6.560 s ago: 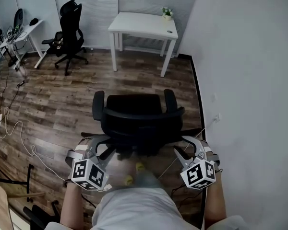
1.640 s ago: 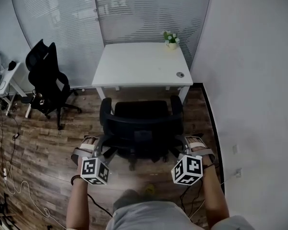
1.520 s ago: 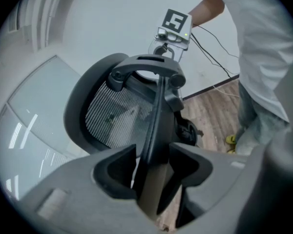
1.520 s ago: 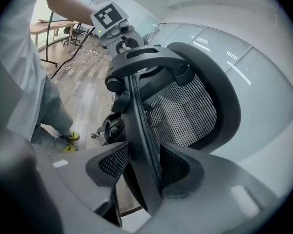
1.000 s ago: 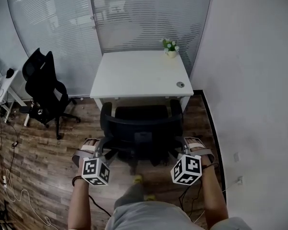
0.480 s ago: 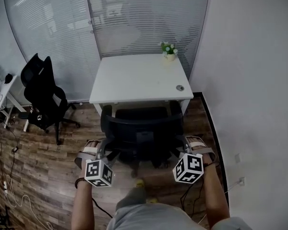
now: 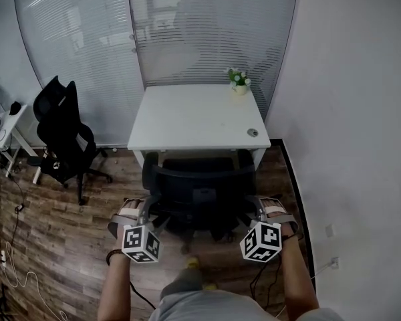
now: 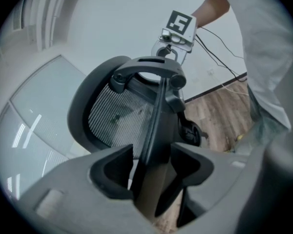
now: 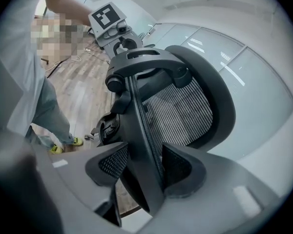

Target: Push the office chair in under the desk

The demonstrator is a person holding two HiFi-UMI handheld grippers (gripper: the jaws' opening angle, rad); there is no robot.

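1. Head view, chair [image 7: 200, 187]: black, with a curved plastic back frame and two padded armrests. Its seat points toward the desk and its back faces you. The top rail runs left to right, parallel to the desk's near edge. The front of the seat is tucked under that edge, while the back stands clear of it.
2. Head view, desk [image 7: 194, 116]: a white, smooth, rectangular top on white legs, set in the corner against the slatted glass wall. A small potted plant [image 7: 238, 81] stands at its far right.
3. Head view, floor [image 7: 40, 239]: dark wood-grain planks. A second black chair [image 7: 63, 136] stands well apart at the left.
4. Head view, grippers: your left gripper [image 7: 147, 204] and right gripper [image 7: 256, 204] meet the chair back at its two sides.
5. Left gripper view: the back is ribbed mesh in a rounded black rim. The rim's edge stands upright between your grey jaws, which have just been opening. A pale gap shows beside one pad, so the hold is loose.
6. Right gripper view: the other side of the rim runs up between the textured pads. Both pads press against it, so this hold is firm.
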